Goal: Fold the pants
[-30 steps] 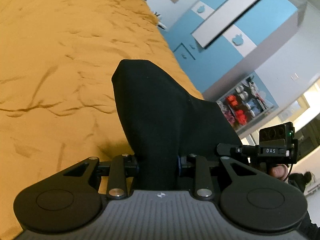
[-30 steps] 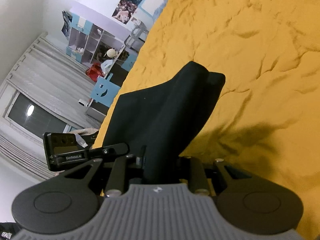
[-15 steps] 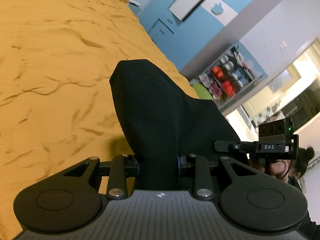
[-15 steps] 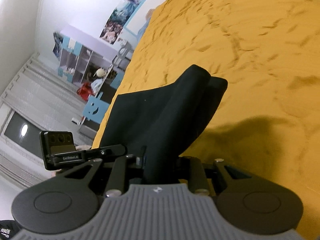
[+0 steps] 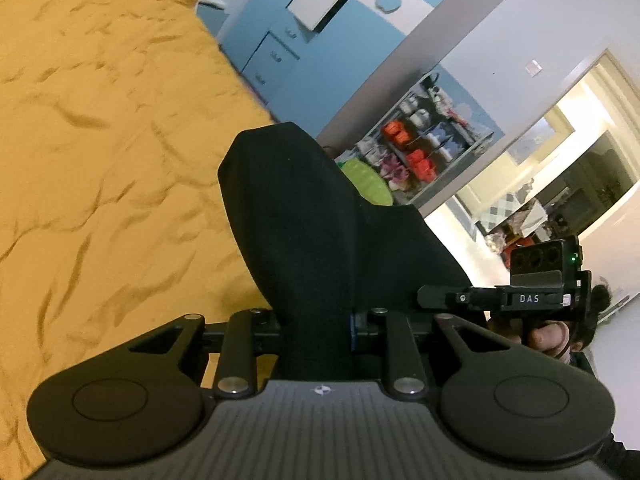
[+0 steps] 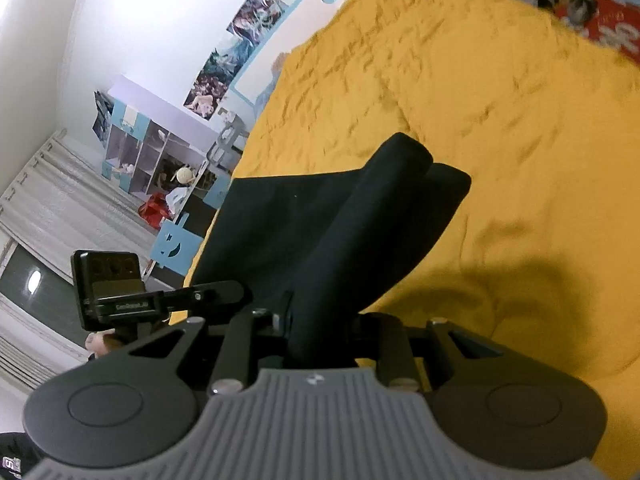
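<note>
Mustard bedspread (image 5: 100, 152) rumpled, blue wardrobe (image 5: 320, 52), both tools (image 5: 316, 328) (image 6: 322, 328) clamping black pants (image 5: 304, 220), left just tightened

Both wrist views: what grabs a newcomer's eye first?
The black fabric pants, bunched and clamped in the left gripper and the right gripper, fill the middle of each view. Behind them spreads the wrinkled mustard-yellow bedspread, with a blue wardrobe beyond.
</note>
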`<state>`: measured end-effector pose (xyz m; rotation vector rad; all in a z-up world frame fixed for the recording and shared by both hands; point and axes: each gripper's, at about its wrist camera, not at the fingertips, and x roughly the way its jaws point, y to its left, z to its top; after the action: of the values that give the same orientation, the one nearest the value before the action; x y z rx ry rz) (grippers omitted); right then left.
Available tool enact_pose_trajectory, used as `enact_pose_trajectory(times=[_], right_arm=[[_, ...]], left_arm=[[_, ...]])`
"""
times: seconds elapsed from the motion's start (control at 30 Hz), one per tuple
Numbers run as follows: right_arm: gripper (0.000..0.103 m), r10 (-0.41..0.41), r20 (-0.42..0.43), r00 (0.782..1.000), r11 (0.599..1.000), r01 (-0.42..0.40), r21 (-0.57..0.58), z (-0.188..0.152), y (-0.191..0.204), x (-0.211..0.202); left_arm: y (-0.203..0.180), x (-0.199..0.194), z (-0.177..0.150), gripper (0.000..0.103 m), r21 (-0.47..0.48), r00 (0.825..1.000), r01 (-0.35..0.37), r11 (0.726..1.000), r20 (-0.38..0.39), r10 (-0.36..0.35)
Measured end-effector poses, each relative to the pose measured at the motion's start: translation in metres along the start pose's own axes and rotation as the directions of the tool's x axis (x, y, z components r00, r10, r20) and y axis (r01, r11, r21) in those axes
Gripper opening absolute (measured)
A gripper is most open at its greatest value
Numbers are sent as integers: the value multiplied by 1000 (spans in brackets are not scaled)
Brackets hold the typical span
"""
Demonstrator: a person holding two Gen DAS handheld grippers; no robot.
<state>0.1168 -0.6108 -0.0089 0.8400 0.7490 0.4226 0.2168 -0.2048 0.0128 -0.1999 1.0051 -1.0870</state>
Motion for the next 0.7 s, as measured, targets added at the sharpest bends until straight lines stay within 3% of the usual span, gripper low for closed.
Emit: enact_pose_trajectory(times=[0.33, 0.5, 0.7], right_arm=[[18, -11, 22, 1000, 1000, 11, -16, 82, -26, -14], [18, -49, -9, 999, 998, 49, 31, 108, -72, 4], [17, -79, -56, 995, 990, 84, 109, 113, -142, 32]], left_arm=[[19, 43, 48, 27, -88, 994, 95, 992, 58, -90], [41, 95, 61, 27, -154, 996, 87, 984, 16, -86], [72, 150, 58, 27, -209, 997, 45, 977, -57, -58]])
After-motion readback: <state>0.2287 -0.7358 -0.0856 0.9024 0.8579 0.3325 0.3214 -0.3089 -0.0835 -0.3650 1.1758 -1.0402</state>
